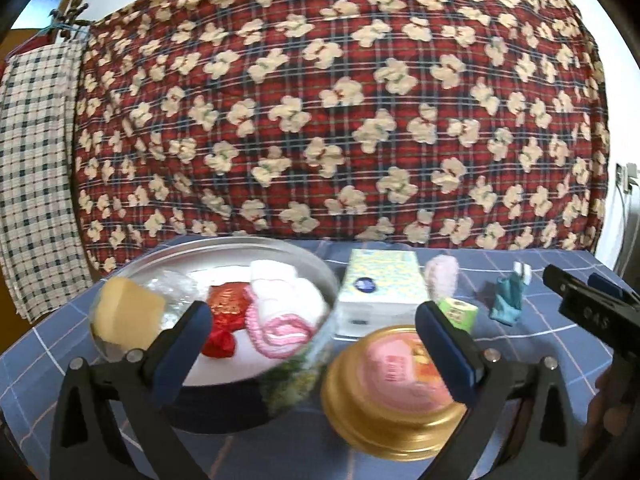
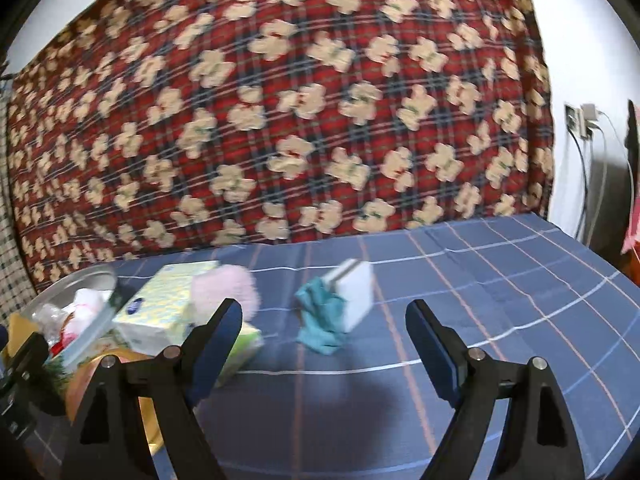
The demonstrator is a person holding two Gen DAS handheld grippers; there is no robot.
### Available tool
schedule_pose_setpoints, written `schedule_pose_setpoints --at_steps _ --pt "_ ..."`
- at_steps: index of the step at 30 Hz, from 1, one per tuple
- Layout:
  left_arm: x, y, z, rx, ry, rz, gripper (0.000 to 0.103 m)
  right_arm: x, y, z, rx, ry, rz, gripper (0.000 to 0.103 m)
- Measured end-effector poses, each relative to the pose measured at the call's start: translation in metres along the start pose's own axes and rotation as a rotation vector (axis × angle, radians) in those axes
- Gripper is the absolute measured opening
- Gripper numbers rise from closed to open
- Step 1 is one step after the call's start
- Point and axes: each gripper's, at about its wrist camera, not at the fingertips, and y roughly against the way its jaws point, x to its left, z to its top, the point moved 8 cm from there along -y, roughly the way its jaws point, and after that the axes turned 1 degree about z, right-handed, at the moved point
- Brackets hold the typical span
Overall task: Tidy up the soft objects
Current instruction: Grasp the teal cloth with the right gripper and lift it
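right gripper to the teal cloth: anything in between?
Nothing: right wrist view shows only bare blue checked tablecloth between the open right gripper and teal cloth.

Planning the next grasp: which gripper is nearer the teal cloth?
Right. The right gripper faces the teal cloth just ahead; the left gripper hovers over the bowl, cloth off to its right.

I see a blue grid-checked tablecloth, a red plaid blanket with cream bears, a teal cloth, a pink fluffy thing (blurred), a gold-rimmed tin
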Motion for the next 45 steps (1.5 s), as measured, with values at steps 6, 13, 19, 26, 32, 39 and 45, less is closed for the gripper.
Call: schedule_pose_setpoints --at_steps 6,13,19,26,32,39,45 --pt "-0.031 0.006 -0.002 0.003 -0.03 -0.068 0.103 -0.035 -0.019 -0.005 0.08 -0.118 -0.029 0.086" --pt "-0.066 0.016 -0.002 -0.015 -0.081 -0.131 0.103 -0.013 -0.056 -0.009 0.199 -0.06 0.04 0.086" --pt "-0.059 0.011 -0.002 0.007 -0.044 -0.125 0.103 -0.005 -0.098 -0.018 0.323 -0.083 0.066 0.086" --pt "-0.064 0.01 -0.004 0.014 -0.064 -0.124 0.103 -0.003 -0.124 -0.036 0.444 -0.168 0.138 0.073" --pt "-0.071 0.011 -0.005 0.019 -0.081 -0.119 0.103 -0.002 -0.125 -0.038 0.459 -0.203 0.206 0.022" --pt "-0.075 0.013 -0.006 0.017 -0.103 -0.105 0.103 -0.009 -0.098 -0.043 0.452 -0.169 0.256 0.013" --pt "-0.087 0.009 -0.009 0.037 -0.149 -0.104 0.103 -0.025 -0.068 -0.033 0.368 -0.094 0.269 0.013"
